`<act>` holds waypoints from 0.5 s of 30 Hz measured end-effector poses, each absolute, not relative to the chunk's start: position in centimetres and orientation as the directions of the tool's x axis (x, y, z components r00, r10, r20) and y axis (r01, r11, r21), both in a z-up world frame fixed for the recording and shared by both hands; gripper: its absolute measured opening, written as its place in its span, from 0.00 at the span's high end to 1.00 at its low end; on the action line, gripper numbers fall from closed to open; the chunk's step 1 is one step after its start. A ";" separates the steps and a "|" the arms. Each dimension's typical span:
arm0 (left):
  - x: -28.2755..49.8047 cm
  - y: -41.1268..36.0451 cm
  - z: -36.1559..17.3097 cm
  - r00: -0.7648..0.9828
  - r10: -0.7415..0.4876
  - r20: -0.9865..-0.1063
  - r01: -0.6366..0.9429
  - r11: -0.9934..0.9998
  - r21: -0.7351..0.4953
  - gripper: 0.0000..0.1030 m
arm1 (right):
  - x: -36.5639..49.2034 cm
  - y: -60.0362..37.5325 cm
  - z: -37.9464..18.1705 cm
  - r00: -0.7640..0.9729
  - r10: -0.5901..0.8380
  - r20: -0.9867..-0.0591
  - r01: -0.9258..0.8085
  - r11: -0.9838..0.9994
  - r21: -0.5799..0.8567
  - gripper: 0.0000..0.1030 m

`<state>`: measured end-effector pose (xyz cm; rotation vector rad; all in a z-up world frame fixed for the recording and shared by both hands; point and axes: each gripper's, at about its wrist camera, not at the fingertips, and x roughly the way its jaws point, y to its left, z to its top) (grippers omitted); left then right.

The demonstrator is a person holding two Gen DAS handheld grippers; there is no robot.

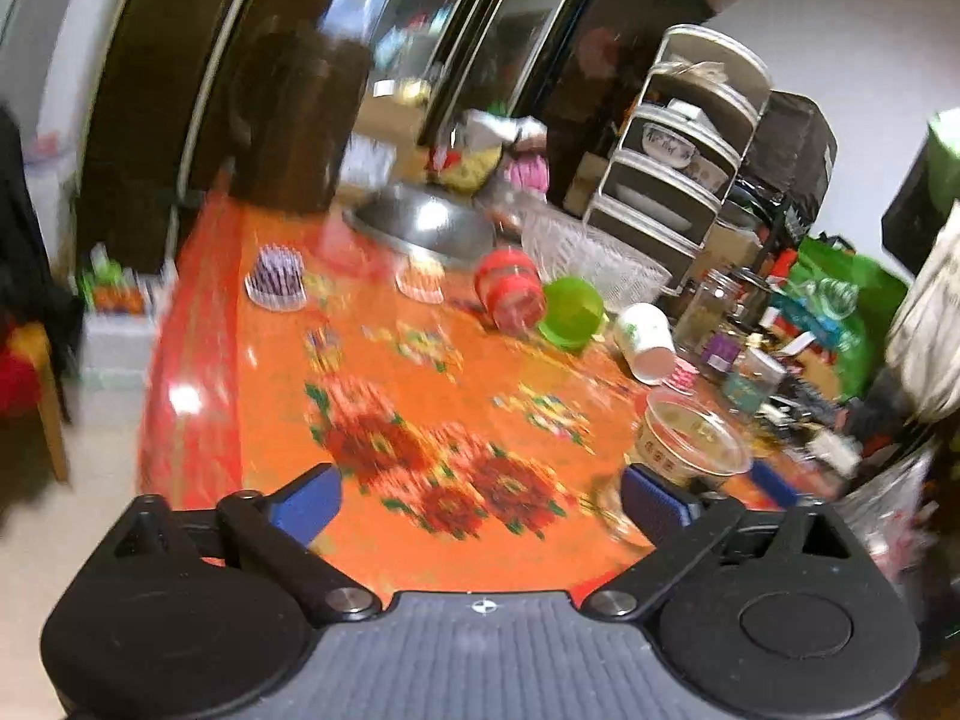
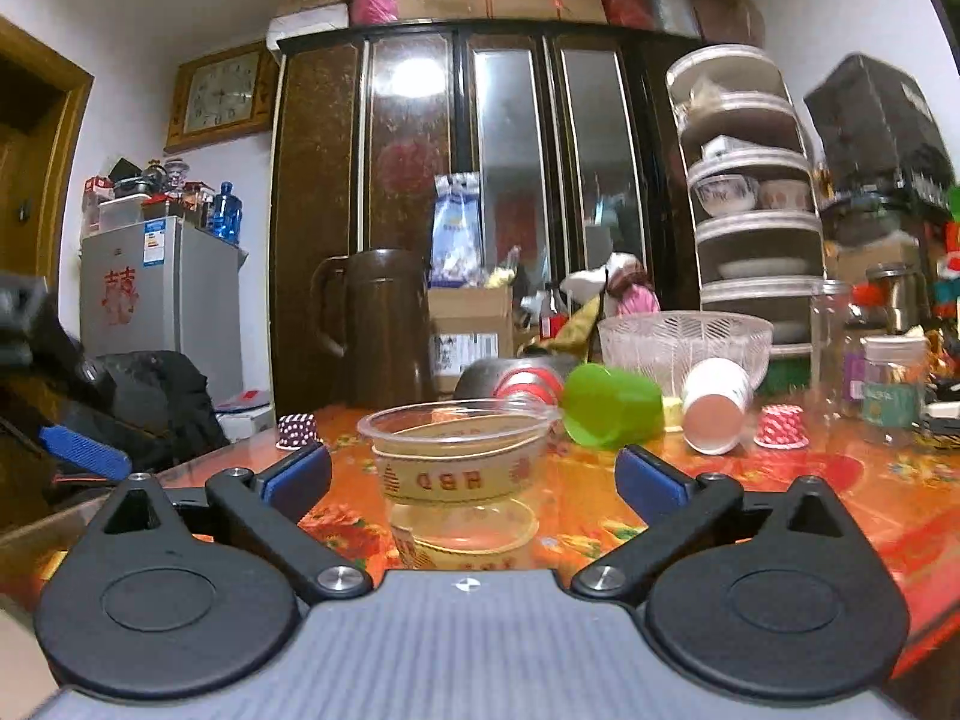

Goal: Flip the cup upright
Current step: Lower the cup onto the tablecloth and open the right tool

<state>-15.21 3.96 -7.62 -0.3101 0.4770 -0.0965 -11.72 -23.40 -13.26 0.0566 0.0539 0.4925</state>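
A clear plastic cup with a yellow printed band (image 2: 459, 462) stands upright, mouth up, on the orange floral table (image 2: 780, 480). It sits just ahead of my open right gripper (image 2: 474, 477), between the blue pads and apart from them. In the left wrist view the same cup (image 1: 690, 438) is at the right, beside the right blue pad of my open, empty left gripper (image 1: 480, 501). A green cup (image 2: 612, 405) (image 1: 570, 312), a white paper cup (image 2: 717, 405) (image 1: 645, 342) and a red cup (image 1: 510, 294) lie on their sides farther back.
A clear glass bowl (image 2: 684, 342), a metal bowl (image 1: 426, 222), a brown jug (image 2: 372, 324), small cupcake liners (image 2: 779, 426) (image 1: 277, 279), jars (image 2: 888, 372) and a tiered dish rack (image 2: 756, 228) crowd the back and right. The table's left edge (image 1: 180, 360) drops to the floor.
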 end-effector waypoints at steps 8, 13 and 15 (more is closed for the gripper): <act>-17.7 1.2 -4.2 0.906 -0.055 -0.420 0.023 0.996 -0.081 0.00 | -14.4 -26.5 -6.5 0.860 0.436 -0.265 -0.436 0.898 0.064 0.01; -20.1 -0.1 -1.3 0.887 -0.135 -0.442 0.076 0.986 -0.147 0.00 | -16.5 -27.7 -3.2 0.832 0.393 -0.391 -0.394 0.915 0.084 0.01; -20.8 -0.8 -0.4 0.881 -0.143 -0.451 0.083 0.985 -0.150 0.00 | -17.6 -28.5 -2.3 0.834 0.402 -0.377 -0.389 0.914 0.114 0.01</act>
